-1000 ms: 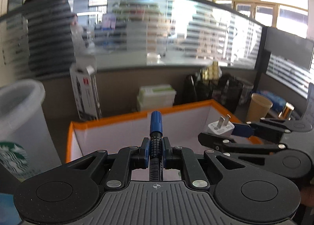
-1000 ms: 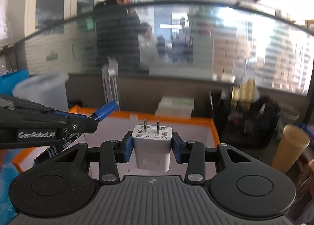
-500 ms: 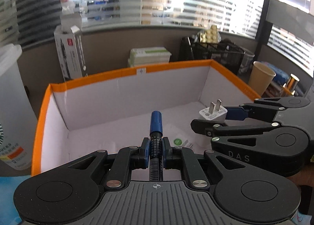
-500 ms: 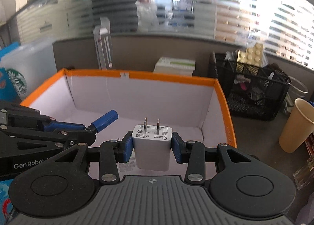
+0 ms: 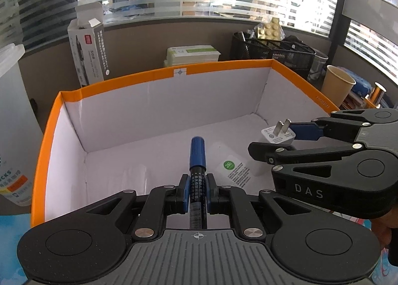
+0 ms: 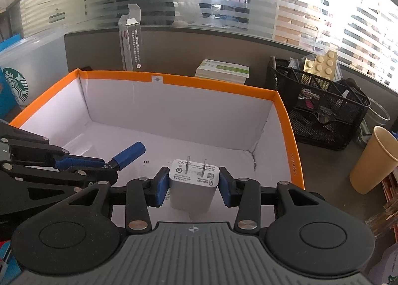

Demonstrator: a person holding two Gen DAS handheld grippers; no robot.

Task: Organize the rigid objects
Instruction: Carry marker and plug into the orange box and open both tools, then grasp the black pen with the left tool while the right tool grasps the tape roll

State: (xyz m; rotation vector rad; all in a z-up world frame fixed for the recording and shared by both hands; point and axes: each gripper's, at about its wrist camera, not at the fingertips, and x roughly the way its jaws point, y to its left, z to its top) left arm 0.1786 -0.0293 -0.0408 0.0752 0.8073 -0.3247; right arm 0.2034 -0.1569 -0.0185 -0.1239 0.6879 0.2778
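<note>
A white box with an orange rim [image 5: 223, 65] [image 6: 199, 81] lies under both grippers. My left gripper [image 5: 196, 188] is shut on a black marker with a blue cap [image 5: 197, 153], held low over the box floor with the cap pointing forward. To its right, my right gripper [image 6: 194, 183] has a white two-pin charger [image 6: 191, 195] between its blue pads. Its jaws are opening, and the pads stand just off the charger's sides. The charger [image 5: 278, 133] looks to rest on the box floor, prongs up. A label with a green dot [image 5: 233, 169] lies on the floor between the two.
A Starbucks cup [image 6: 17, 86] stands left of the box and a tan paper cup [image 6: 373, 158] right of it. Behind the box are an upright grey carton [image 5: 89, 53], a stack of white and green boxes [image 5: 191, 55] and a black mesh organiser [image 6: 316, 108]. People stand behind the striped glass.
Both grippers have tipped downward and sunk into the box. The right jaws have eased apart around the charger. The left grip on the marker is unchanged.
</note>
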